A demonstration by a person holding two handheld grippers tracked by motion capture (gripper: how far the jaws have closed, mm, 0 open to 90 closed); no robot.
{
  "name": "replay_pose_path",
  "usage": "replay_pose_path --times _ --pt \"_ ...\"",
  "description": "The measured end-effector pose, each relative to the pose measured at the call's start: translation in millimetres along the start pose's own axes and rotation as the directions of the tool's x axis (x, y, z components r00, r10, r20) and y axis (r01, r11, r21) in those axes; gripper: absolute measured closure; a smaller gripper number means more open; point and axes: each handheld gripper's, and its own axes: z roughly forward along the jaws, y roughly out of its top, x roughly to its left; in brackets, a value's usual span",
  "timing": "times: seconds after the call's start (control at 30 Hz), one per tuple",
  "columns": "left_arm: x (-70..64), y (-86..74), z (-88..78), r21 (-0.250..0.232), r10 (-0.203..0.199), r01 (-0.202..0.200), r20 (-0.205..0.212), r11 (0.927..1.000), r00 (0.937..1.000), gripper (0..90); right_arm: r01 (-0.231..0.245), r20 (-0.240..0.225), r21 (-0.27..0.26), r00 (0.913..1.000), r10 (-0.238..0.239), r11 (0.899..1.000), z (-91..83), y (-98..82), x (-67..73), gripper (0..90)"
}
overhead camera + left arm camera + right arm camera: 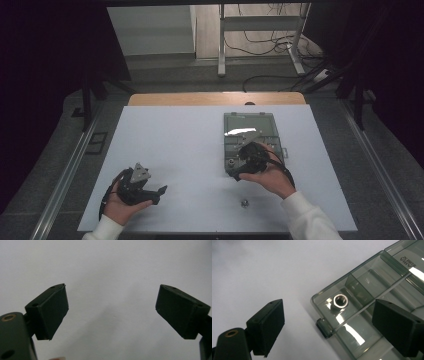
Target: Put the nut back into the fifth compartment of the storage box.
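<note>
Hovering over the near-left corner of the compartment box (372, 302), the right gripper (329, 325) has its jaws spread wide, gripping nothing. One metal nut (340, 300) lies in that corner compartment. A second nut (245, 203) rests on the white table (180, 150), near the box. The left gripper (111, 312), jaws apart and empty, sits well left.

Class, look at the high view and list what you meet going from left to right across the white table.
Left tool held in the left hand → small metal nut lying loose on the table → right hand. The clear compartment box overlaps these, so I leave it out.
</note>
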Motion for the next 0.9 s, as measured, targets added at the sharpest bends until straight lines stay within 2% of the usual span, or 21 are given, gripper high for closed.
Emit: replay_pose_path --times 0.47,0.6,0.7,0.9 --pt "-1.0 0.4 -0.5 0.002 0.007 -0.007 0.001 1.0 1.0 11.5 0.035 -0.006 -0.007 0.9994 -0.035 0.999 -21.5 -20.8 20.5 10.8" --pt "-0.1 0.3 0.2 0.004 0.005 -0.005 0.001 1.0 1.0 11.6 0.04 -0.013 0.014 0.9991 -0.04 0.999 -27.4 -35.1 25.3 10.9" --pt "-0.2 0.5 0.3 0.005 0.006 -0.006 0.001 1.0 1.0 11.5 0.043 -0.023 0.021 0.9988 -0.043 0.999 -27.5 -41.1 26.6 10.9" --pt "-0.4 0.6 0.2 0.004 0.006 -0.006 0.001 1.0 1.0 11.5 0.071 -0.041 0.068 0.9968 -0.068 0.995 -24.0 -55.0 36.4 12.2"
